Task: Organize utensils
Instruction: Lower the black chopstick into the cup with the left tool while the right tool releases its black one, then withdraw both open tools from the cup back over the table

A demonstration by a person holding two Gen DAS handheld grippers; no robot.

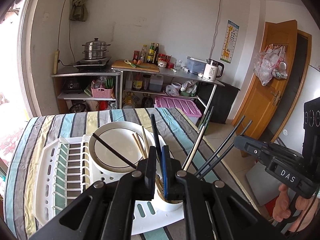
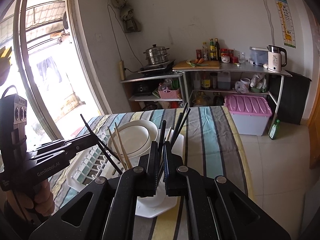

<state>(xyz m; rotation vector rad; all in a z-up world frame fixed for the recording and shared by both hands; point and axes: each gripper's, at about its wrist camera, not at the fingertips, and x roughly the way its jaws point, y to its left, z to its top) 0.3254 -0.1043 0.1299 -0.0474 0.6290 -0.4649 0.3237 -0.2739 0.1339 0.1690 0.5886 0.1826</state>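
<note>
Chopsticks stand fanned in the white cup (image 1: 170, 203) at the near corner of the drying rack (image 1: 60, 172), beside the stacked bowls (image 1: 118, 148). My left gripper (image 1: 159, 158) is pinched on one black chopstick (image 1: 155, 134); my right gripper (image 2: 160, 156) is pinched on another black stick (image 2: 162, 134). Both sticks run down toward the cup; tips hidden behind my jaws.

Judgement: seat both sticks in the cup. Keep each shaft steep, lower slowly, avoid nudging the leaning wooden pair (image 2: 120, 146), release only once the tips bottom out.

Writing legible: "DAS" on the right gripper body, "GenRobot.AI" on the left, "55" on the kettle (image 1: 213, 70).
</note>
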